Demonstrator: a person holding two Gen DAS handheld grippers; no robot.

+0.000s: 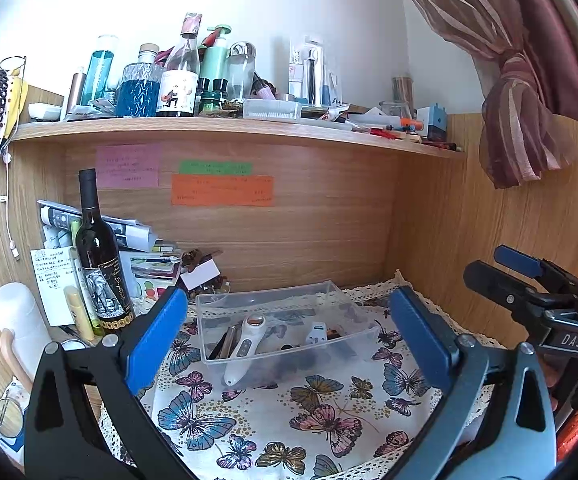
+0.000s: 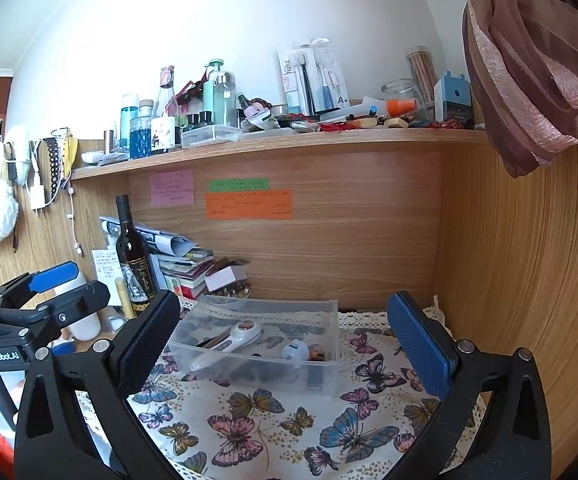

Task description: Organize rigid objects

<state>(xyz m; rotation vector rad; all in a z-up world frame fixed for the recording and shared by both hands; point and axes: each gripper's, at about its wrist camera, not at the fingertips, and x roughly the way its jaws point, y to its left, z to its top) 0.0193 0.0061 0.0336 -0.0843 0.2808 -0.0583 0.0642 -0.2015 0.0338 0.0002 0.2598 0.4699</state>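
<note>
Dark glass wine bottle with elephant label (image 1: 99,256): upright at the left of the desk nook, in front of a slumped heap of papers and booklets (image 1: 145,248), well apart from the bin. Left gripper (image 1: 289,340), black frame with blue pads: jaws spread wide, holding nothing, framing the bin from the near side. Clear rectangular plastic storage bin (image 1: 273,296): shallow, open-topped, translucent walls; sits on the butterfly-print tablecloth with lace edging (image 1: 289,420), toward the back of the desk, just in front of the wooden back panel (image 1: 329,220); its long axis runs left to right, slightly skewed. White handheld device with round copper-coloured head (image 1: 245,344): elongated and tapered, lying inside the bin at its left half; long axis diagonal, round head toward the back, narrow tail toward the near left, the tail leaning over the front wall. Thin dark stick-like items (image 1: 225,340): beside the device on its left, roughly parallel to it; kind unclear. Small white and blue block-shaped item (image 1: 316,332): inside the bin, right of the device, near a small dark and orange piece, too small to identify. Right gripper (image 2: 285,356), same build: jaws spread wide, empty, at the near side of the bin.
</note>
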